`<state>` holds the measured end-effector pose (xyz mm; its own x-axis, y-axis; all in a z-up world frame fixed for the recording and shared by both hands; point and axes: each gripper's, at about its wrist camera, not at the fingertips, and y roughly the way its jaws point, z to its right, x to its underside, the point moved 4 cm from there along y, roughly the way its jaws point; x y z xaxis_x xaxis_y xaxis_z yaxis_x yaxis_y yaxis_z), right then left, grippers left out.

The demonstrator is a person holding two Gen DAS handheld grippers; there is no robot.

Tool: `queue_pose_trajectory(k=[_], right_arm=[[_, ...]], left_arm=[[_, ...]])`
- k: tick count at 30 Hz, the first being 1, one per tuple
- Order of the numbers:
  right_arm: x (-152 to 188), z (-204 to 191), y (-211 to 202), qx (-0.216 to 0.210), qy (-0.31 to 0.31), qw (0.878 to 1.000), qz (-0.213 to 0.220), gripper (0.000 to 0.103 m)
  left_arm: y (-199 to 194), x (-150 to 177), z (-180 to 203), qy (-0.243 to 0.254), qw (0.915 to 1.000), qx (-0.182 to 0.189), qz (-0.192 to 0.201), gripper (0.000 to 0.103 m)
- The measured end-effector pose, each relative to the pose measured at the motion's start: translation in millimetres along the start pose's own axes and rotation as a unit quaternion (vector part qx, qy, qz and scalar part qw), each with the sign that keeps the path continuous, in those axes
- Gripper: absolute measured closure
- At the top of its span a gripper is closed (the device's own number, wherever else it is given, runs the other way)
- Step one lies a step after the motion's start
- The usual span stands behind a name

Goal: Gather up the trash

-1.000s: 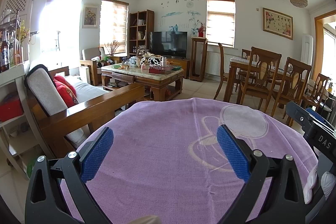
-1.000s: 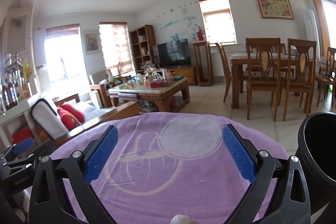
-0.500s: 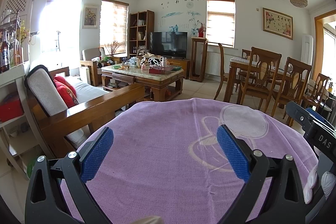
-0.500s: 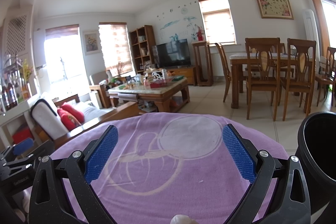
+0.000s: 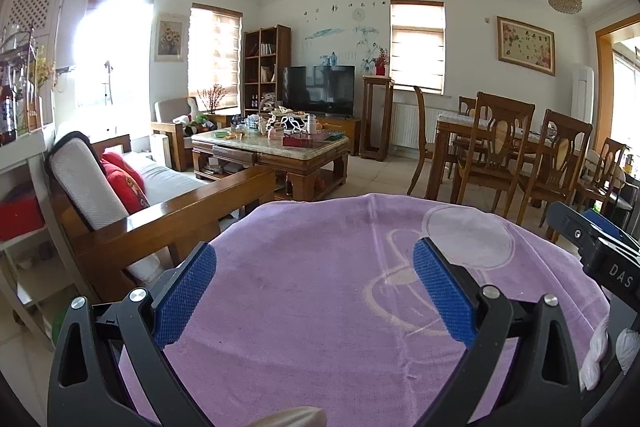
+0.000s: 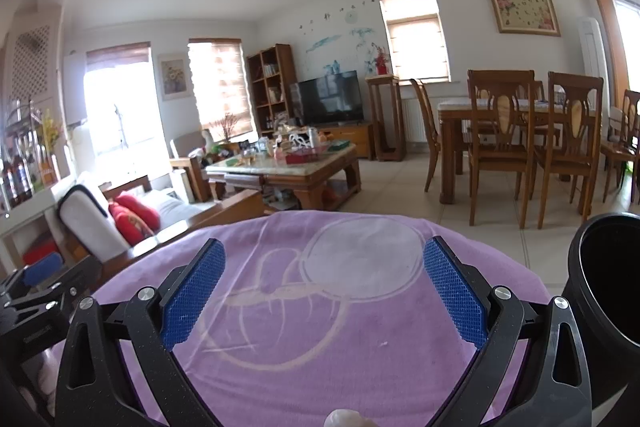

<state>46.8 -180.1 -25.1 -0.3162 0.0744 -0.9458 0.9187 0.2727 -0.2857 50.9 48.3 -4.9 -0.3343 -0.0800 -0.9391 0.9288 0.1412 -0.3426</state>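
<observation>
Both grippers hover over a round table covered with a purple cloth (image 5: 320, 287) (image 6: 320, 347). My left gripper (image 5: 314, 293) is open, its blue pads wide apart with nothing between them. My right gripper (image 6: 324, 293) is open as well and holds nothing. A black bin (image 6: 608, 291) stands at the right edge of the right wrist view, its mouth dark. A small pale crumpled thing (image 6: 346, 419) lies at the bottom edge under the right gripper, and a similar pale scrap (image 5: 292, 417) shows at the bottom of the left wrist view. The right gripper's body (image 5: 592, 247) appears at the left view's right edge.
A wooden sofa (image 5: 132, 203) with red cushions stands left of the table. A cluttered coffee table (image 5: 272, 147) (image 6: 288, 163) sits beyond, with a television behind. Dining table and chairs (image 6: 520, 135) fill the right side. A shelf with bottles (image 6: 24, 171) is at far left.
</observation>
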Motion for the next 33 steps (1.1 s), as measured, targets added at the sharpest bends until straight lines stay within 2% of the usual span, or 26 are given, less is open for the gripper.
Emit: queue_pose_trajectory(k=[3, 33], right_arm=[[-0.1, -0.1, -0.2, 0.0, 0.0, 1.0, 0.0, 0.005], [-3.1, -1.4, -3.9, 0.003, 0.004, 1.0, 0.006, 0.005]], left_arm=[[2.2, 1.0, -0.2, -0.005, 0.9999, 0.008, -0.006, 0.005], [-3.1, 1.9, 8.9, 0.018, 0.9996, 0.001, 0.022, 0.005]])
